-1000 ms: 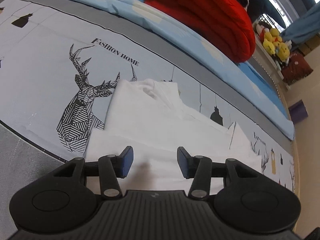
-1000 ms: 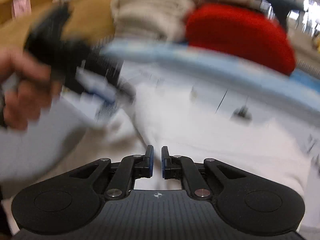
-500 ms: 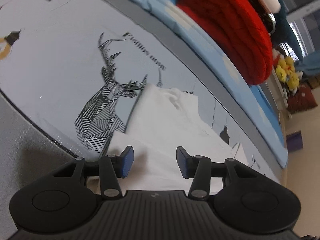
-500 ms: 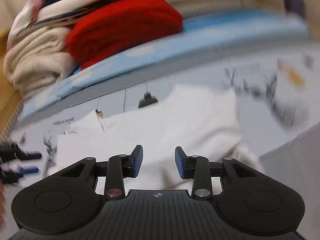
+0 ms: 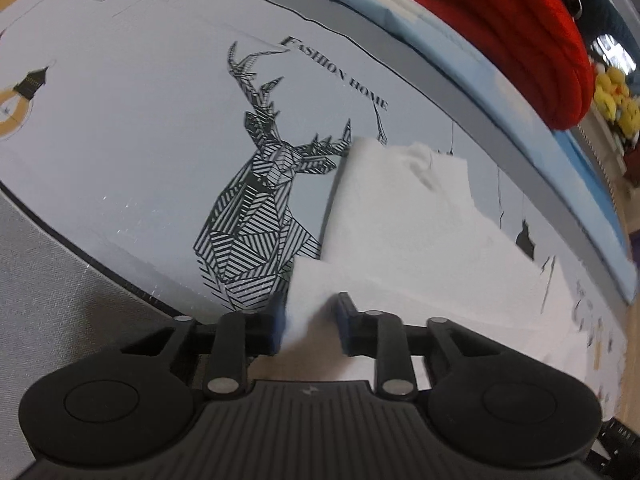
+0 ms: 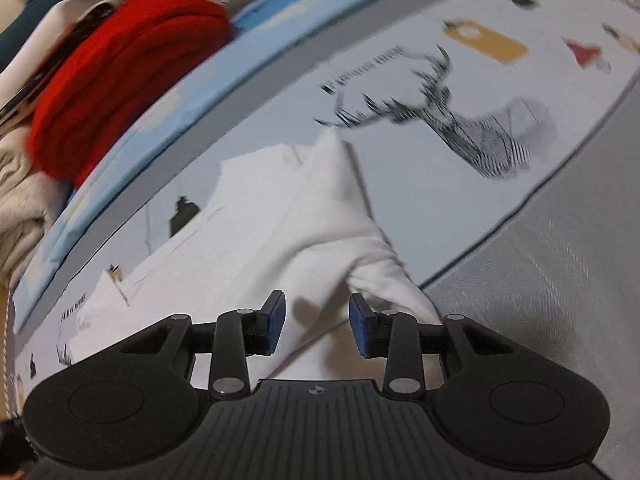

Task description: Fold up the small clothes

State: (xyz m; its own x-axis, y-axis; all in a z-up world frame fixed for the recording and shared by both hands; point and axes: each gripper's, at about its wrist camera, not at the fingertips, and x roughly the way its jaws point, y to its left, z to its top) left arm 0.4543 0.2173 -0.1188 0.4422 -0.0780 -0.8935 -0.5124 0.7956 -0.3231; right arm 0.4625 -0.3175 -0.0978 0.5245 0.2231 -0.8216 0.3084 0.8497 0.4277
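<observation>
A white garment (image 5: 404, 224) lies partly folded on a pale blue printed bed sheet (image 5: 140, 120), beside a black deer print (image 5: 264, 208). My left gripper (image 5: 310, 326) is open, its blue-padded jaws standing on either side of the garment's near corner. In the right wrist view the same garment (image 6: 280, 216) lies in front of me. My right gripper (image 6: 317, 326) is open over the garment's near edge, where the cloth bunches up by the right jaw.
A red knitted blanket (image 5: 520, 28) and other folded bedding (image 6: 20, 192) are piled along the far side of the bed. Yellow plush toys (image 5: 614, 98) sit beyond it. A grey fabric border (image 6: 540, 280) runs along the sheet's near edge.
My left gripper has moved down onto the garment's near corner and its jaws have narrowed around it. My right gripper opened from shut and swung round to the garment's other end.
</observation>
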